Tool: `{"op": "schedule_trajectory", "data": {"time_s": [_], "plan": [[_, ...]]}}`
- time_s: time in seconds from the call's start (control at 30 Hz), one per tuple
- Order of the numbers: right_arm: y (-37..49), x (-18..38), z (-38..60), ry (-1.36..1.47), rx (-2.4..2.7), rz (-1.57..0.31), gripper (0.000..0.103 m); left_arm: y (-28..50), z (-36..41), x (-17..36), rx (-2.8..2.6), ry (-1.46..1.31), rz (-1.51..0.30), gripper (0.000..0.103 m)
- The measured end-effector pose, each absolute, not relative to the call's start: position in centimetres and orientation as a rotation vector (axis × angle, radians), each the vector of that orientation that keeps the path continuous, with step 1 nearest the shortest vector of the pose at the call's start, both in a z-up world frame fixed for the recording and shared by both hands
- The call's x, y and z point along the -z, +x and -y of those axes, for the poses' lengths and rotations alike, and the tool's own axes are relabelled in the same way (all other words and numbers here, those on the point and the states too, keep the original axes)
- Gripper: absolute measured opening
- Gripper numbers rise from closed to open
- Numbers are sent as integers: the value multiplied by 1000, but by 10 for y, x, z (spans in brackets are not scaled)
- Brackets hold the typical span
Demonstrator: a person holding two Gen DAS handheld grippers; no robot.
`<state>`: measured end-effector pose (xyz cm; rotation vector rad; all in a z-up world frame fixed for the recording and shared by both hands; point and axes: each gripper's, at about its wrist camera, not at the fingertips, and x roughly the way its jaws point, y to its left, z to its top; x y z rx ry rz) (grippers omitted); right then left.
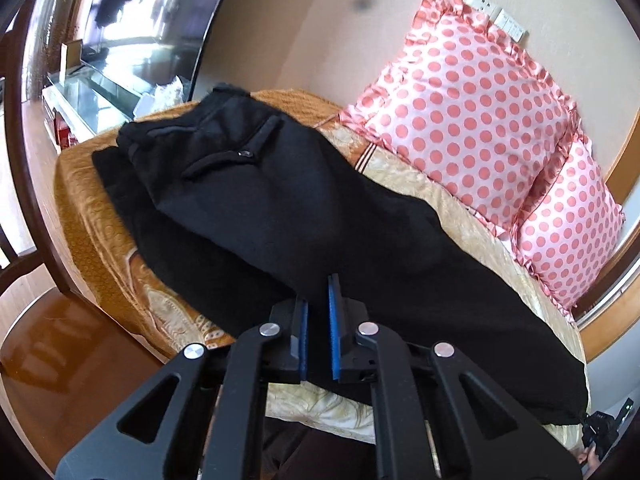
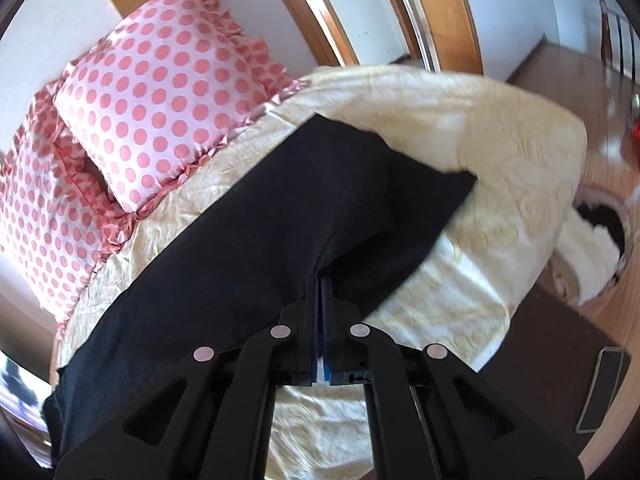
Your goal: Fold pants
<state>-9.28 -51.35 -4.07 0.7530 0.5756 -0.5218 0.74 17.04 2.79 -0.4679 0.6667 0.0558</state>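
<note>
Black pants (image 1: pixel 280 208) lie lengthwise on the bed (image 2: pixel 500 152), both my claws clamped on them: left claw (image 1: pixel 318 300), right claw (image 2: pixel 321 284). Two dotted pillows (image 1: pixel 472 112) sit beside them.

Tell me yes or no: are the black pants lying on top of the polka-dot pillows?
No: the black pants lie on the gold bedspread, beside the polka-dot pillows.

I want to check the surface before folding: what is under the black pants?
Under the black pants lies a gold and cream patterned bedspread on the bed; it shows all around them. The part directly beneath the cloth is covered, so anything there cannot be seen.
</note>
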Motion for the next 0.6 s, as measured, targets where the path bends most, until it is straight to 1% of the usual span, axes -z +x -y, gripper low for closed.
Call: {"op": "schedule_trajectory", "data": {"time_s": [0.17,0.23,0.33,0.43,0.47,0.5,0.53,0.57,0.6], "plan": [[-93,49,516,780,505,-575,1,5,-169,-21,-81,-455,-688,7],[-98,46,513,789,509,-565,1,2,-172,-22,-83,-487,-682,7],[-100,35,511,741,488,-537,1,3,-171,-24,-91,-462,-679,7],[-95,40,518,756,484,-573,3,6,-166,-22,-102,-428,-689,7],[-95,42,520,772,492,-575,6,5,-165,-21,-105,-424,-688,8],[-96,43,523,789,501,-572,15,5,-166,-21,-104,-425,-689,8],[-98,44,527,817,503,-557,19,5,-166,-21,-101,-426,-691,8],[-100,44,530,835,500,-540,29,5,-167,-20,-99,-427,-693,8],[-102,44,533,848,500,-527,36,5,-167,-20,-96,-428,-694,9]]}}
